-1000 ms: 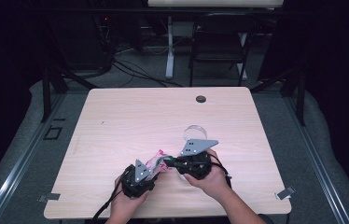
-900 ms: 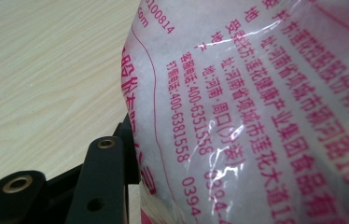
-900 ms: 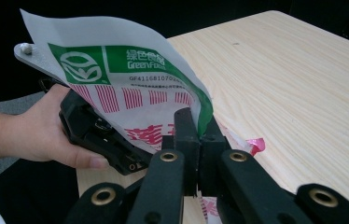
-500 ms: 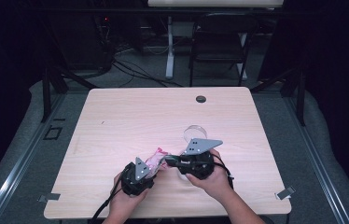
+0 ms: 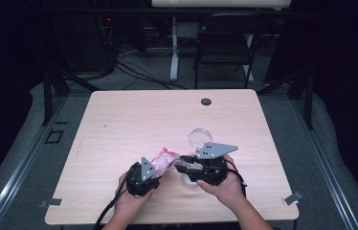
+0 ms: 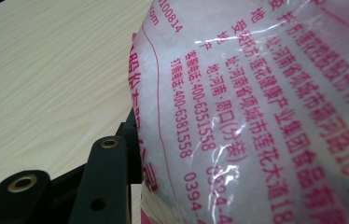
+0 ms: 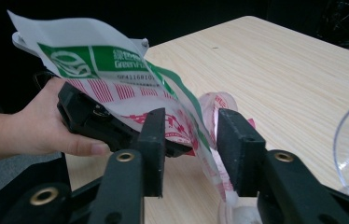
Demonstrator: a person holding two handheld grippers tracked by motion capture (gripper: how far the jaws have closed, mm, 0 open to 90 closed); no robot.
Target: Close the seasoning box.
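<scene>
Dark room, grey floor (image 5: 282,110) (folding chair (image 5: 225,48) behind)

A clear plastic cup (image 5: 199,138) stands just beyond the right gripper (image 5: 185,163); the plastic bag (image 5: 163,158) spans between both grippers; the wooden table (image 5: 134,120) lies open farther back and to the left.

Both grippers meet near the table's (image 5: 119,120) front edge: left gripper (image 5: 154,168) clamped, right gripper (image 5: 183,164) jaws apart.
</scene>
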